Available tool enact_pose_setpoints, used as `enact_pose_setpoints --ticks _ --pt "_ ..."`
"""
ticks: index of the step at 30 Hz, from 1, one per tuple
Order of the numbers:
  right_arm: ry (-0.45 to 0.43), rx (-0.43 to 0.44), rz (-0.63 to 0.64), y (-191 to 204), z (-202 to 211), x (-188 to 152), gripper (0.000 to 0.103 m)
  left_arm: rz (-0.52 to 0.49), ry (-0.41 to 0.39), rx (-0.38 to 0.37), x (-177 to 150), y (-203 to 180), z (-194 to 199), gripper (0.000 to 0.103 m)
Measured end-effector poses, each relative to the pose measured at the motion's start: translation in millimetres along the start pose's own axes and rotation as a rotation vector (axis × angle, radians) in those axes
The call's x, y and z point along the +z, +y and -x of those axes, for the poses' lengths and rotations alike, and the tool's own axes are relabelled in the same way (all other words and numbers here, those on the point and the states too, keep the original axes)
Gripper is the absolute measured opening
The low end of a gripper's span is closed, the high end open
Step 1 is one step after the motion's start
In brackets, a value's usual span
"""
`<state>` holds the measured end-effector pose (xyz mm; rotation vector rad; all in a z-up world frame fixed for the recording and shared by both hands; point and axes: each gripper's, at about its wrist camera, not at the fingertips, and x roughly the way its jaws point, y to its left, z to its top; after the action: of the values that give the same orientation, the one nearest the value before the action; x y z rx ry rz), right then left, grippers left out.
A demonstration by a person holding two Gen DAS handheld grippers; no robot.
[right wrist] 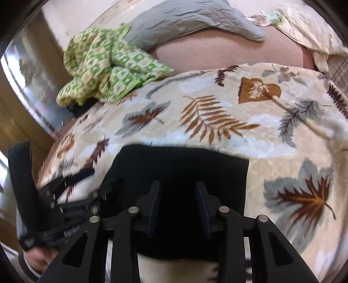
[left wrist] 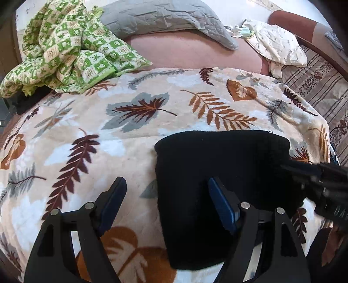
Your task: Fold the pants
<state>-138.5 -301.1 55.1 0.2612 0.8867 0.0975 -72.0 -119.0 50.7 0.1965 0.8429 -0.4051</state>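
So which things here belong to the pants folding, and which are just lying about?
Part of the job:
- black pants, lying folded on the leaf-print blanket
- left gripper, jaws open
- right gripper, jaws apart over the pants

Just lying about:
- green checked cloth, bunched up
- grey quilted pillow
- pale printed cloth

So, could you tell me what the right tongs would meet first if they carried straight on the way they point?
Most likely the folded black pants, which lie directly ahead of the right tongs on the leaf-print blanket; depth is unclear.
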Motion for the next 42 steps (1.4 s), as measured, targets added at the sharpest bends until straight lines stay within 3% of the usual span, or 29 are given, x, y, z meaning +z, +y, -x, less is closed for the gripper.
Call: enact_pose_setpoints --ticks 10,18,24,28,33,42 --pt "0.009 -0.047 0.024 0 17 -36 0.037 0.019 0.018 -0.012 -34 -4 10 0.078" --pt "-0.011 -0.09 0.062 5 7 -51 0.037 0.035 0.0 -0.001 -41 -8 8 0.079" --pt "-0.02 -0.068 0.048 3 14 -48 0.037 0.044 0.004 -0.003 -40 -6 14 0.078" --pt "-0.026 -0.015 -0.021 -7 24 -40 0.047 0.045 -0.003 0.009 -37 -2 20 0.078" --pt "-0.057 -0.045 -0.066 -19 29 -32 0.066 0.088 0.0 -0.008 -32 10 22 0.078" --pt "-0.009 0.009 -0.193 -50 8 -31 0.074 0.134 0.04 -0.024 -28 24 11 0.082"
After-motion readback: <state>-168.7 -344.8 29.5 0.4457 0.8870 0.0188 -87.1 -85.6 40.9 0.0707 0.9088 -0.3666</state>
